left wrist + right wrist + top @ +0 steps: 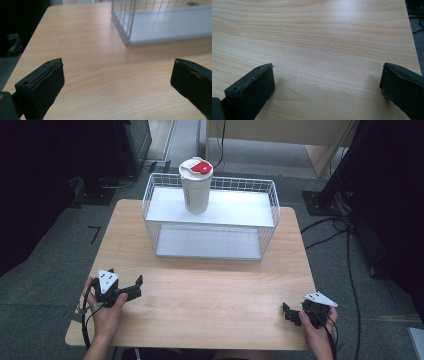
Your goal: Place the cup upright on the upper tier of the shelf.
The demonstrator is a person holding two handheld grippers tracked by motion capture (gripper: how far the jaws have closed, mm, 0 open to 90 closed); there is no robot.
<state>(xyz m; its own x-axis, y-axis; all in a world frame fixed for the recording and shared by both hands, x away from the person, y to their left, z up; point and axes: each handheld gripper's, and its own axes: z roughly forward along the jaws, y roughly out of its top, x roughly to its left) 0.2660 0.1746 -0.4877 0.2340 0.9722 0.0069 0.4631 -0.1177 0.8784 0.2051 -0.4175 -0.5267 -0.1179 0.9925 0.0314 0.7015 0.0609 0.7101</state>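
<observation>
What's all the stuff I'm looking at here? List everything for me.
Table: one, light wood, centre of the high view.
Wire basket shelf: one, white, two tiers, far half of the table.
Tumbler: one, white with a red-and-white lid, upright on the shelf's top tier, left of middle.
Floor: grey, around the table, with black cables at the right.
Left gripper: one, black, open, near-left part of the table.
Right gripper: one, black, open, near-right corner.
Hands: two, one holding each gripper.
</observation>
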